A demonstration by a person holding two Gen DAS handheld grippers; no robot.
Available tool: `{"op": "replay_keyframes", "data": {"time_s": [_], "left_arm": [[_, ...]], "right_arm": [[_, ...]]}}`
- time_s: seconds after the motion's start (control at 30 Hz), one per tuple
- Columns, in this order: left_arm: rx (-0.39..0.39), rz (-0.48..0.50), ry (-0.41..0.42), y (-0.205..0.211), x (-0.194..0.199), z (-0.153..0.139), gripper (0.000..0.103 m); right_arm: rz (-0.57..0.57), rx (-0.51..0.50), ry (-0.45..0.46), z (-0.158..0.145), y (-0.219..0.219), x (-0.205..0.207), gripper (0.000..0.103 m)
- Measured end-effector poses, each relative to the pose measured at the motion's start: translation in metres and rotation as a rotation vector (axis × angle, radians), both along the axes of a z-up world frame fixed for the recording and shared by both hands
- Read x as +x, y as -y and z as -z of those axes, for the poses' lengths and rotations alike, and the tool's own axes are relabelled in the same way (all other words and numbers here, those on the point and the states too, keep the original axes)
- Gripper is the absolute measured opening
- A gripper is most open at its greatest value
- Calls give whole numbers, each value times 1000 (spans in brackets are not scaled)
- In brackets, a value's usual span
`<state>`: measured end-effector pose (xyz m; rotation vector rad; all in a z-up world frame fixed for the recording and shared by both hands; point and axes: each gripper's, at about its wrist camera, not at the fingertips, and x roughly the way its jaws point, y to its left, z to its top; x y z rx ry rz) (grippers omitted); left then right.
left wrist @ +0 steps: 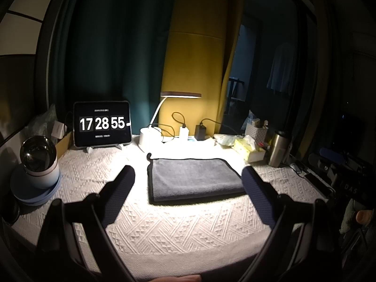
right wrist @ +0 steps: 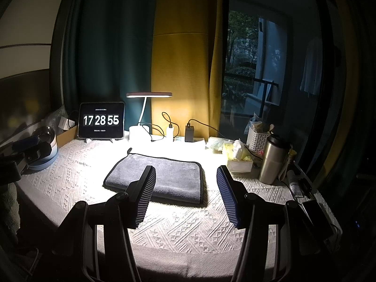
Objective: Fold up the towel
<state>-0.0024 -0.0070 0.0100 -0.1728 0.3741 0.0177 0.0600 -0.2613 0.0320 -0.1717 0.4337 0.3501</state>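
A grey towel with a dark hem lies folded flat in a rectangle on the white patterned tablecloth, under the lamp light. It also shows in the right wrist view. My left gripper is open and empty, held above the table in front of the towel, its fingers either side of it in view. My right gripper is open and empty, above the towel's near right corner. Neither touches the towel.
A tablet clock reading 17 28 55 and a white desk lamp stand at the back. A round white device sits left. A tissue box, steel tumbler, basket and phone crowd the right edge.
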Motion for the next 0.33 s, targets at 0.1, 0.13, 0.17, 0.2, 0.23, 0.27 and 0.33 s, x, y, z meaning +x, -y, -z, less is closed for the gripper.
{"op": "replay_keyframes", "data": {"time_s": [0.1, 0.13, 0.17, 0.2, 0.23, 0.27, 0.33], "left_arm": [[1, 1, -2, 1, 0, 0, 93], [2, 2, -2, 1, 0, 1, 93], [1, 3, -3, 2, 0, 1, 93], [1, 5, -4, 2, 1, 1, 93], [2, 6, -4, 3, 1, 2, 93], [3, 5, -3, 4, 1, 2, 93], [4, 8, -7, 5, 2, 4, 93]], "right_arm": [[0, 0, 0, 0, 0, 0, 57], [0, 1, 0, 0, 0, 0, 57], [0, 1, -1, 0, 0, 0, 57], [0, 0, -1, 0, 0, 0, 57], [-1, 0, -1, 0, 0, 0, 57], [-1, 0, -1, 0, 0, 0, 57], [-2, 2, -3, 1, 1, 1, 57]]}}
